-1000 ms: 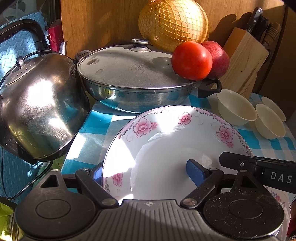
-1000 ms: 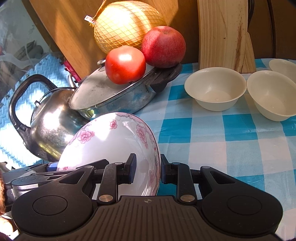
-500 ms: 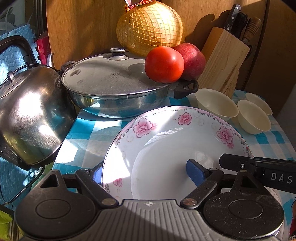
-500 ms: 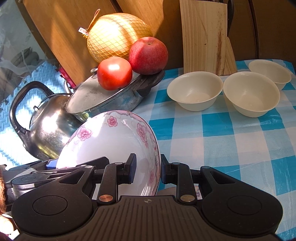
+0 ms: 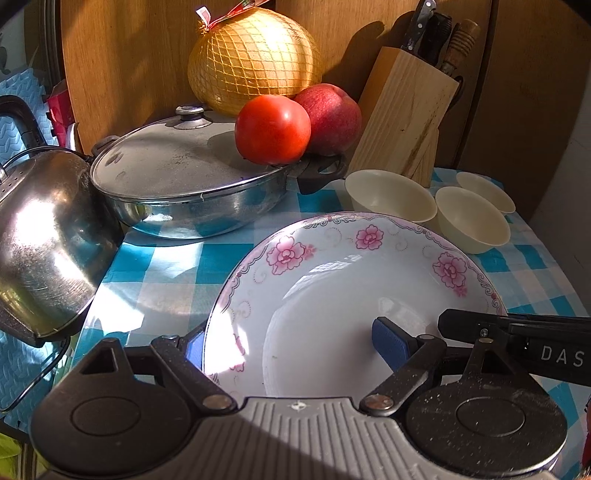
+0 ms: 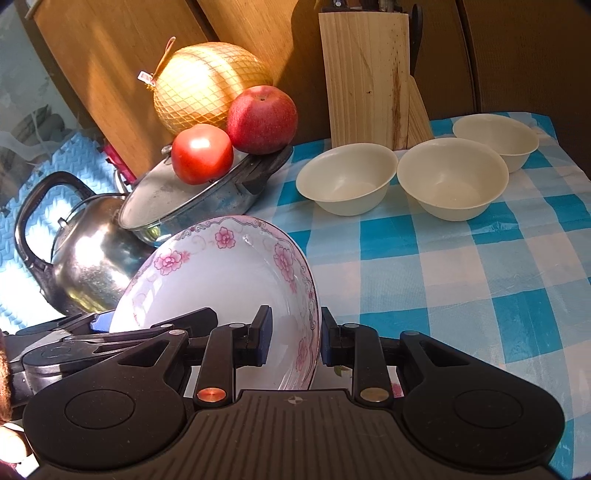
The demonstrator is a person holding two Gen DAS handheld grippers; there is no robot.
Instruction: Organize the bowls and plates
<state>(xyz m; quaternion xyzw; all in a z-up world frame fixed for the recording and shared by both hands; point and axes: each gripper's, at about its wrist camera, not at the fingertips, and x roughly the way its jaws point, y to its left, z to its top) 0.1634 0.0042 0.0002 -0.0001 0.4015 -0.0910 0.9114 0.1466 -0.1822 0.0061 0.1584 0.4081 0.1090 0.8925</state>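
My left gripper (image 5: pixel 288 341) and right gripper (image 6: pixel 293 334) both clamp the white, pink-flowered ceramic plate (image 5: pixel 354 295) by its rim, tilted above the blue checked tablecloth (image 6: pixel 461 266); underside contact apparently none (view poor); three cream plastic bowls (image 6: pixel 452 177) stand well apart beside the wooden knife block (image 6: pixel 364 74).

1. Kettle (image 5: pixel 44 251), left of the left gripper (image 5: pixel 291 347): cut by the frame edge.
2. Plate (image 6: pixel 221 284) near rim: hidden behind the right gripper (image 6: pixel 293 336).
3. Knife handles (image 6: pixel 354 4): cropped at the top.
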